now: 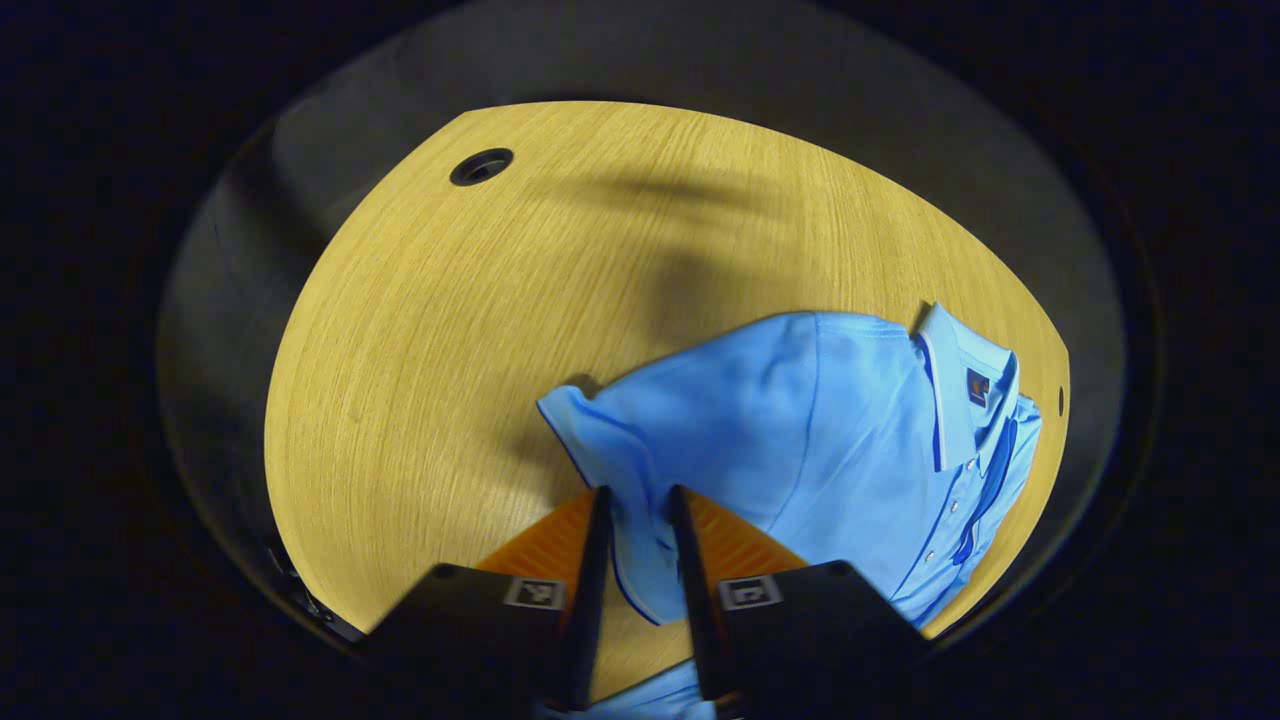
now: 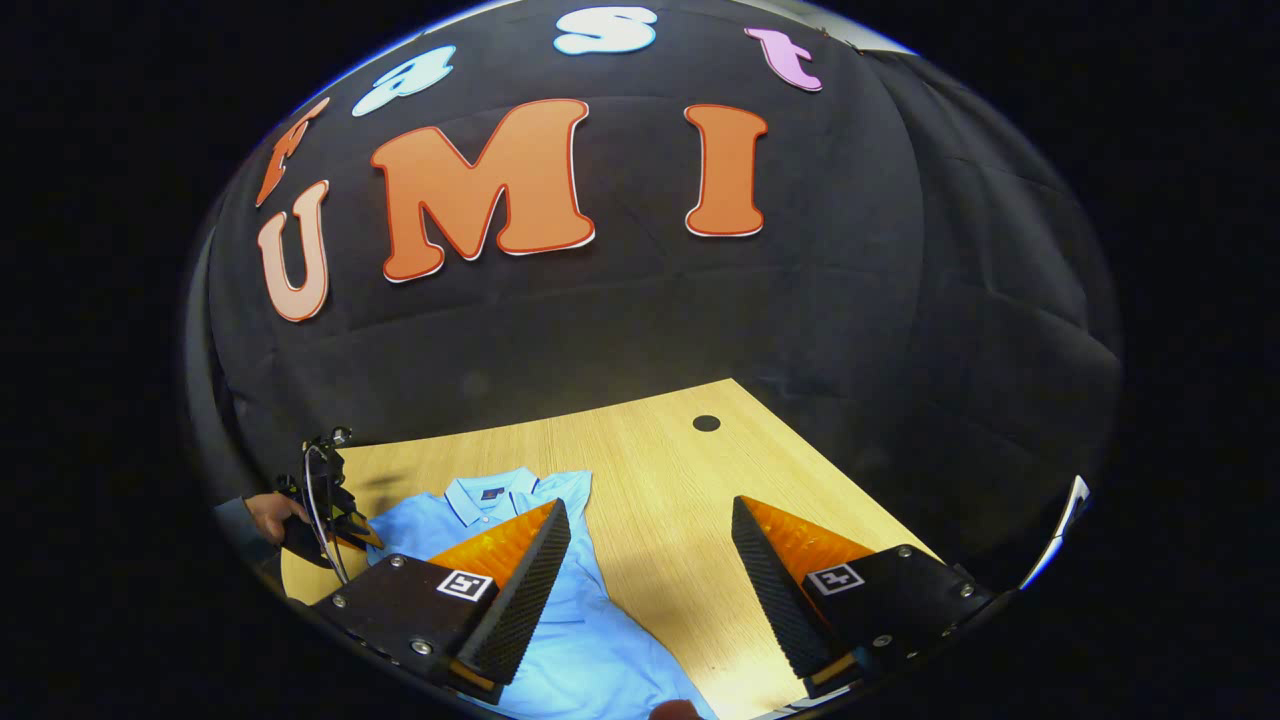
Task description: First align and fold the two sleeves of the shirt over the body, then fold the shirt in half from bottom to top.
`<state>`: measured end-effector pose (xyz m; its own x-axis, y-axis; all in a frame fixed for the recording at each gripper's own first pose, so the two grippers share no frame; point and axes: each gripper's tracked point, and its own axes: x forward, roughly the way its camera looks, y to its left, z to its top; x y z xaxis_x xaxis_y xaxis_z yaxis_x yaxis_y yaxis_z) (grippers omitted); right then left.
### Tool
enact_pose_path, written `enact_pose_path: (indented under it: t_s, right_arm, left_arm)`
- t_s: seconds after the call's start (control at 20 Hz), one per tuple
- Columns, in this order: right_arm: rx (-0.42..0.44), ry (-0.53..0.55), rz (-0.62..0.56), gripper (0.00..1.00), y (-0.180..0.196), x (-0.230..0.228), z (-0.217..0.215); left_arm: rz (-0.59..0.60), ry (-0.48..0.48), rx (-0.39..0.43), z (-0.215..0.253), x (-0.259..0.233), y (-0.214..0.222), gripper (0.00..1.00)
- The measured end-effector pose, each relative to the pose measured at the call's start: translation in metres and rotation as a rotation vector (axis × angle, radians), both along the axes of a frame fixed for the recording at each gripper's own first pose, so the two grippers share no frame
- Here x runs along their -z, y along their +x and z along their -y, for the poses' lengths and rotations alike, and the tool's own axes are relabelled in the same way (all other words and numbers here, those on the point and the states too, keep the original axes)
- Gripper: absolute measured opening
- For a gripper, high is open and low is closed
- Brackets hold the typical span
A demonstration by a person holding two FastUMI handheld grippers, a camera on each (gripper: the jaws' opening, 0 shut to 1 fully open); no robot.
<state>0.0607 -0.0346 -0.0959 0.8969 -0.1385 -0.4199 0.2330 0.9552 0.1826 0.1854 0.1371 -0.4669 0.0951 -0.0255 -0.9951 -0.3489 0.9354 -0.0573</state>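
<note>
**Sleeve in the grip on a wooden table**

A light blue polo shirt (image 1: 800, 420) lies on a wooden tabletop (image 1: 450, 330) in a booth hung with black cloth (image 2: 800, 330). In the left gripper view, the left gripper (image 1: 637, 500) has its two fingers drawn close together on a fold of the left-hand sleeve (image 1: 620, 440), the cloth passing between them and lifting in a ridge off the wood. The collar (image 1: 950, 390) sits toward the table's right edge in this view, with a small dark label inside it and a row of pale buttons running down the placket. A round cable hole (image 1: 481, 166) is sunk near the far left corner of the tabletop, well apart from the shirt, and soft shadows fall across the bare wood between them.

In the right gripper view, the right gripper (image 2: 650, 520) hangs above the table with its fingers wide apart and nothing between them. Its left finger (image 2: 520, 590) overlaps part of the shirt's body in the picture. The shirt lies toward the near left of the tabletop, collar pointing to the far edge. Beyond it, at the left edge, a hand (image 2: 268, 515) holds the other gripper. A second cable hole (image 2: 706, 423) shows near the far right corner.
</note>
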Motion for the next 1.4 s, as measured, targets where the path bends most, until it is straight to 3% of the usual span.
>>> enact_pose_path:
  t_s: [0.05, 0.15, 0.6, 1.1, 1.25, 1.35, 1.4]
  right_arm:
    - [0.012, 0.011, 0.003, 0.98, -0.002, 0.001, 0.004]
    - [0.030, 0.014, 0.007, 0.98, -0.007, 0.001, 0.012]
    - [0.037, 0.010, -0.015, 0.98, -0.027, 0.010, 0.023]
    - [0.055, 0.014, -0.062, 0.98, -0.054, 0.027, 0.028]
    - [0.042, 0.011, -0.065, 0.98, -0.058, 0.030, 0.026]
    - [0.020, 0.016, -0.066, 0.98, -0.062, 0.033, 0.022]
    - [0.003, 0.020, -0.066, 0.99, -0.064, 0.035, 0.020]
  left_arm:
    - [0.011, -0.006, 0.028, 0.002, -0.002, 0.003, 0.17]
    - [0.048, -0.069, 0.039, 0.020, -0.004, 0.009, 0.11]
    - [0.248, -0.160, 0.207, 0.079, -0.059, 0.044, 0.10]
    - [0.288, -0.312, 0.354, 0.178, -0.077, 0.050, 0.11]
    - [0.307, -0.374, 0.399, 0.200, -0.086, 0.042, 0.27]
    - [0.324, -0.356, 0.431, 0.200, -0.096, 0.031, 0.63]
    - [0.337, -0.339, 0.451, 0.200, -0.099, 0.025, 0.70]
